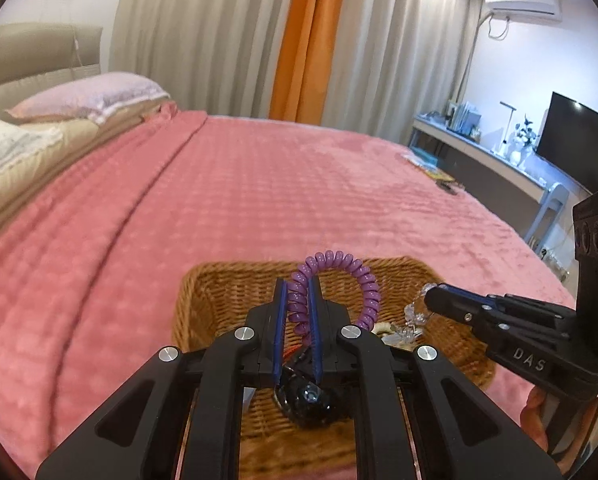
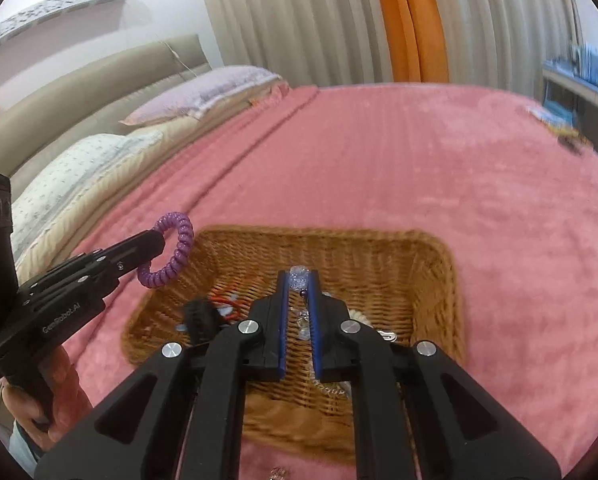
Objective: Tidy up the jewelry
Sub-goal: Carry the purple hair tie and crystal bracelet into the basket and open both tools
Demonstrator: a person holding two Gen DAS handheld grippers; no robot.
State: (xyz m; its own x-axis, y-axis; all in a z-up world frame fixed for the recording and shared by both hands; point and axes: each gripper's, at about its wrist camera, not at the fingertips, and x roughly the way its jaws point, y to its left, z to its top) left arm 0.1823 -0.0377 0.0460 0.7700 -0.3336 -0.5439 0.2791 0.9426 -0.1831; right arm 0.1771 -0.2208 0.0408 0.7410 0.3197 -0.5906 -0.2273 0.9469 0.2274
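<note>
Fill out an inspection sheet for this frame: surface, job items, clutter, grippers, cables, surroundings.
Surface: pink blanket on a bed.
Job's things: wicker basket on the blanket; purple coil bracelet held above it; clear bead strand lifted from it; dark beads, red cord and other pieces inside.
Clutter: small items at the far bed corner, too blurred to name.
Grippers: left gripper shut on the bracelet; right gripper shut on the strand.
Cables: cord below the air conditioner.
Surroundings: curtains, pillows, desk, screen.
</note>
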